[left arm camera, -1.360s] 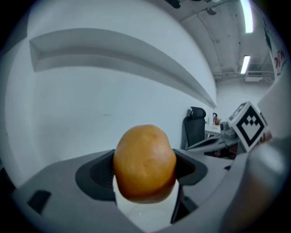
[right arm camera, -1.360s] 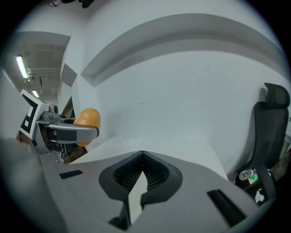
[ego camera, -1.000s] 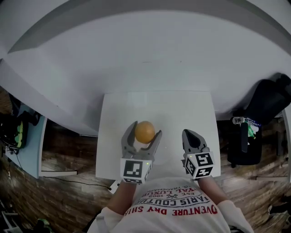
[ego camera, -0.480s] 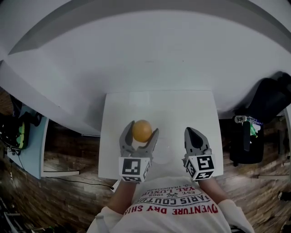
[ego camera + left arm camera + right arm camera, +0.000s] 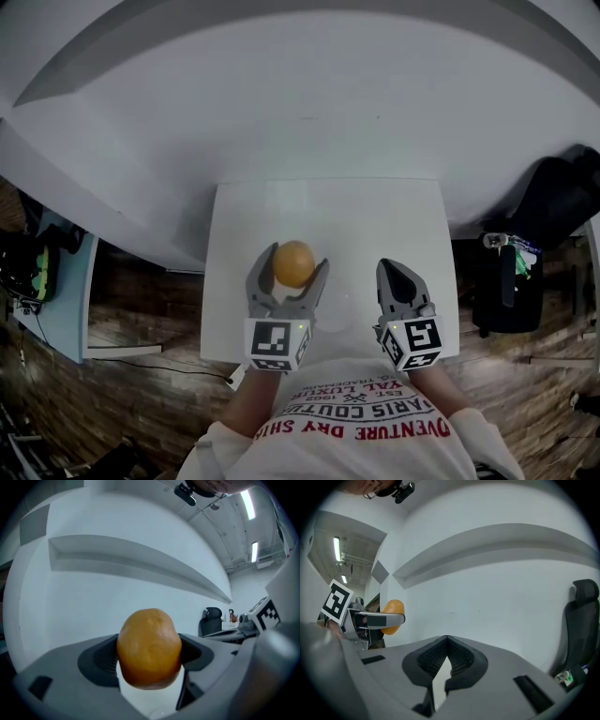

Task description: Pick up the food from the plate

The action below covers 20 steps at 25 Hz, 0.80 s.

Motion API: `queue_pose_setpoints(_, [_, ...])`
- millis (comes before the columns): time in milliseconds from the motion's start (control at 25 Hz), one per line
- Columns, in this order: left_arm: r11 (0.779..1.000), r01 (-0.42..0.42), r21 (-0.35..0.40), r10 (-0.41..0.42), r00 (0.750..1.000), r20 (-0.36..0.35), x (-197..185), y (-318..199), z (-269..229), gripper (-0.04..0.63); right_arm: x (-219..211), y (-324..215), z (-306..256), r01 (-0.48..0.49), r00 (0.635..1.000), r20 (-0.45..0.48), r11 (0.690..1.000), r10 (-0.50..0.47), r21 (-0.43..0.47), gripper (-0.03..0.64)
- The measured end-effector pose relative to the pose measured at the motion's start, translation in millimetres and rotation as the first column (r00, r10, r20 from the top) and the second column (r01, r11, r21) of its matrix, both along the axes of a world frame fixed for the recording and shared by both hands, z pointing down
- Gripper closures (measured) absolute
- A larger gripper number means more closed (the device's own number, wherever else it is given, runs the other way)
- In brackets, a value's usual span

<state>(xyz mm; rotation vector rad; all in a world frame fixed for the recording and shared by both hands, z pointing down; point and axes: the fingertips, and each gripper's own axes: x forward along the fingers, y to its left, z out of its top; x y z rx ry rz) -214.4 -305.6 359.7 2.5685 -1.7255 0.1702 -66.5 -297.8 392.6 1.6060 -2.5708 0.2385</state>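
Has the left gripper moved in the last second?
No. The left gripper, shut on the orange food, keeps its place against the white table's far edge.

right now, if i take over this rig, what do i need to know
Left gripper: shut on the round orange food, held over the white table.
Right gripper: shut, nothing in it, to the right of the left one.
Plate: too faint against the white table to place.
Done: the food is gripped and appears to be lifted.
Left: probably just to keep the grip steady and carry the food clear.
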Motion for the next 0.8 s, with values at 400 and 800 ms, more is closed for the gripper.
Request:
queue_pose_setpoints(400, [1.0,-0.008,-0.027,0.008,1.0,0.005,8,8,8,0.224,6,8,0,-0.014,1.0,-0.001,1.0,0.014,0.005,0.609])
queue_pose_setpoints(800, [0.999,-0.023,-0.036,0.024,1.0,0.006,16,17,9,0.224,6,17,-3,-0.01,1.0,-0.009,1.0,0.01,0.015,0.609])
